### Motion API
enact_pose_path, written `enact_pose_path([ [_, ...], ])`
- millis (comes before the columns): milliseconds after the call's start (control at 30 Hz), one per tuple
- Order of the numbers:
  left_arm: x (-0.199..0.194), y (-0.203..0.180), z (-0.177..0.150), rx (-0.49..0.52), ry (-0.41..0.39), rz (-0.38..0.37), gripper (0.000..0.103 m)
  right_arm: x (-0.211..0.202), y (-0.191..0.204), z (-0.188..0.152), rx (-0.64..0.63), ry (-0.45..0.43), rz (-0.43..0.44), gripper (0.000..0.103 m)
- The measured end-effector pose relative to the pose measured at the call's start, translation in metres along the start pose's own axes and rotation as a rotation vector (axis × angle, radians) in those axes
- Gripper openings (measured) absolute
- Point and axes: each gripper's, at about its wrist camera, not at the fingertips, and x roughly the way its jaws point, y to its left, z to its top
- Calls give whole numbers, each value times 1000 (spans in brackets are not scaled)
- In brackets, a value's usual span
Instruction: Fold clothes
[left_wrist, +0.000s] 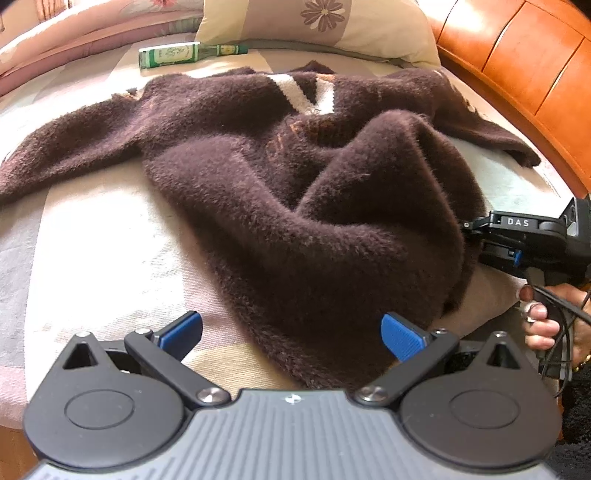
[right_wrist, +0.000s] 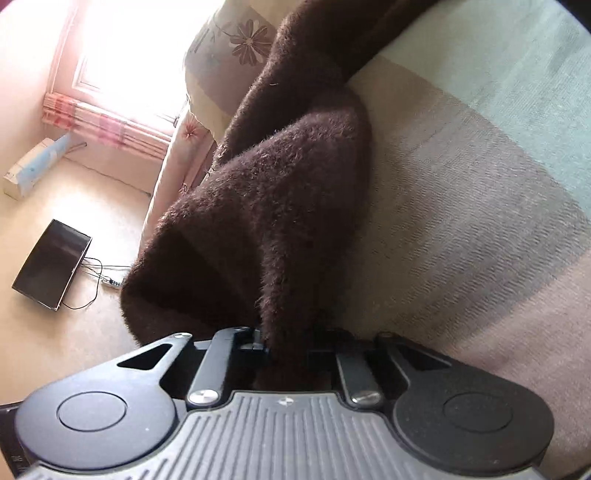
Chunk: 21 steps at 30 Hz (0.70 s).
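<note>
Right gripper (right_wrist: 286, 347) clamped on brown sweater (left_wrist: 295, 177) hem; left gripper (left_wrist: 291, 334) spread wide, empty.
Sweater lies rumpled mid-bed (left_wrist: 92, 240), right side lifted; green bottle (left_wrist: 177, 53) and pillow (left_wrist: 332, 26) at far end.

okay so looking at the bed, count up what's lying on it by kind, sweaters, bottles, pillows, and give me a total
Sweaters: 1, the brown sweater, bunched, with the right gripper shut on one edge.
Bottles: 1, a green bottle lying on its side near the pillow.
Pillows: 1, the flowered pillow.
Total: 3
</note>
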Motion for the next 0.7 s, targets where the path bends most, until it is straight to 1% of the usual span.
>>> enact_pose_path([
  [67,0,1,-1,0,2,1,102,-3,3,-1,-10,4,-11,13],
  [333,1,5,1,-13,2,11,102,-72,31,10,-101,-80,-72,13],
  [433,2,5,1,-12,2,2,102,-99,41,14,-135,-112,-95,13],
  [500,3,5,1,-11,2,-3,102,-118,43,20,-177,-126,-161,13],
  [600,3,6,2,-10,-3,-8,102,-125,38,20,-238,-93,-284,15],
  [700,-4,9,2,-15,-37,-7,102,-125,42,15,-307,-73,-420,22],
])
